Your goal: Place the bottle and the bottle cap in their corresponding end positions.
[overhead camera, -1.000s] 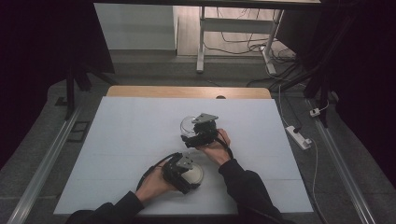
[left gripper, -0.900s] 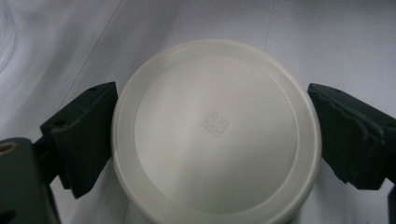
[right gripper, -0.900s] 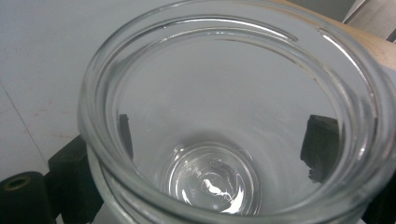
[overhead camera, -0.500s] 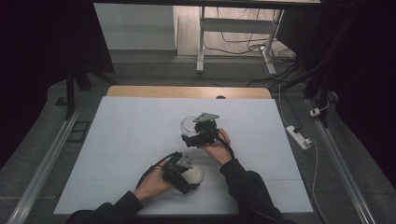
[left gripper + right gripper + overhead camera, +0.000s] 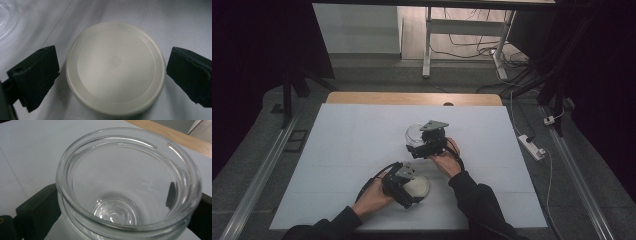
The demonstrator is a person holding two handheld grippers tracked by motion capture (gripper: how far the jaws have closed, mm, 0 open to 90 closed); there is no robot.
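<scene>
Your left claw point(image 5: 411, 186) sits low in the middle of the high view, its jaws spread wide on either side of the round cream plastic lid point(image 5: 115, 68), which lies flat on the white table point(image 5: 347, 150). Neither jaw touches the lid's rim. Your right claw point(image 5: 418, 145), just above it at the centre of the frame, has its jaws pressed against both sides of the clear glass jar point(image 5: 127, 185), which stands upright and open-mouthed, close to the lid but apart.
</scene>
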